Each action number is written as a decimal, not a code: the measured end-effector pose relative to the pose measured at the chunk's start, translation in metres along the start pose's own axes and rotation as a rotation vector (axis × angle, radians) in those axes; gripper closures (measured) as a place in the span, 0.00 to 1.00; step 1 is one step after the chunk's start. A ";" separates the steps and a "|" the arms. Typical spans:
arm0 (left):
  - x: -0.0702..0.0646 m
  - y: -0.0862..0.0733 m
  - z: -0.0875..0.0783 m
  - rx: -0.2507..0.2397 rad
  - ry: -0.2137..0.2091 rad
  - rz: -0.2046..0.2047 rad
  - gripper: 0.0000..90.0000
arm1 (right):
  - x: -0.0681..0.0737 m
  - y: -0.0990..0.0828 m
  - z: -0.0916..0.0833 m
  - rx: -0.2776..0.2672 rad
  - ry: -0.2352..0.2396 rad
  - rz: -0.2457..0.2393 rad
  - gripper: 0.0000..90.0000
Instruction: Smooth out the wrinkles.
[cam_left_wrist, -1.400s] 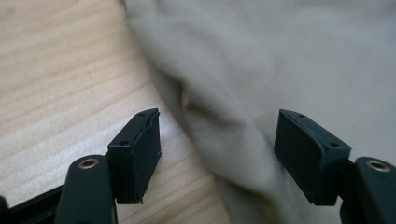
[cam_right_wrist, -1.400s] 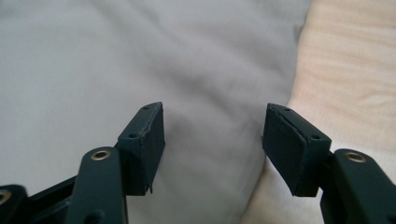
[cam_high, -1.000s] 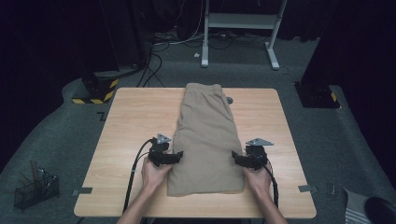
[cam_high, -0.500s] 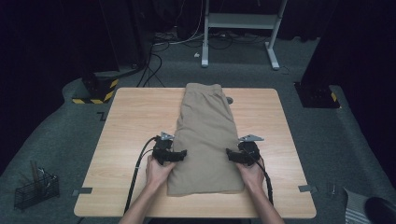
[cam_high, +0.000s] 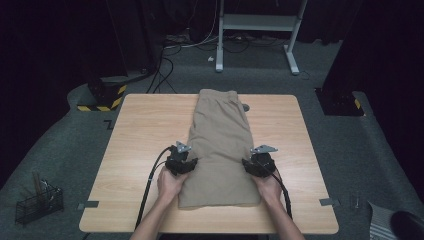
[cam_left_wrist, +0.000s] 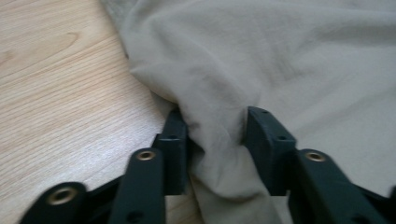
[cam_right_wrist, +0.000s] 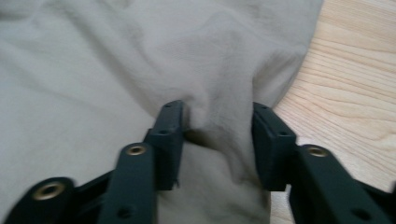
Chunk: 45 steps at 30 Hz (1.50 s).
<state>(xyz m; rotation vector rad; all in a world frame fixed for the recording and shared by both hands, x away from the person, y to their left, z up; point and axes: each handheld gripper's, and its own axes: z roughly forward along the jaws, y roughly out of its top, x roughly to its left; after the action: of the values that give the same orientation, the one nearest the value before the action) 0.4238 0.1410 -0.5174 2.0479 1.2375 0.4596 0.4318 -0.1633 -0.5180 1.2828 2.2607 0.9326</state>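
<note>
Khaki cloth (cam_high: 220, 145), folded into a long strip, lies lengthwise down the middle of the table (cam_high: 140, 130), so I have set one gripper at each long edge near my end to take both sides at once. Left gripper (cam_left_wrist: 212, 135): its jaws have just been closing and pinch a ridge of the cloth's edge. Right gripper (cam_right_wrist: 217, 130): likewise just closing, gathering a fold at the opposite edge, a matched hold I judge suited to lifting that end evenly.

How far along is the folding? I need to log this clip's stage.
Done: the beige garment lies as one long narrow strip on the table. In hand: left gripper and right gripper have just been closing, each pinching a side edge. Left: likely the crosswise fold.
</note>
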 end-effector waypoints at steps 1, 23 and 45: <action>0.000 0.000 0.000 -0.001 -0.002 0.001 0.73 | 0.000 0.000 0.000 0.001 0.008 -0.004 0.69; 0.013 -0.004 -0.025 -0.099 -0.124 -0.049 0.94 | 0.009 -0.003 -0.025 -0.108 0.105 -0.086 0.97; -0.001 0.008 -0.104 -0.246 -0.170 0.023 0.95 | 0.031 0.001 -0.099 -0.297 0.108 -0.202 0.97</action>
<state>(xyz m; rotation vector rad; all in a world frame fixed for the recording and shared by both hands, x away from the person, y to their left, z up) 0.3648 0.1767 -0.4394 1.8522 1.0058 0.4171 0.3561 -0.1724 -0.4473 0.8787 2.1773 1.2294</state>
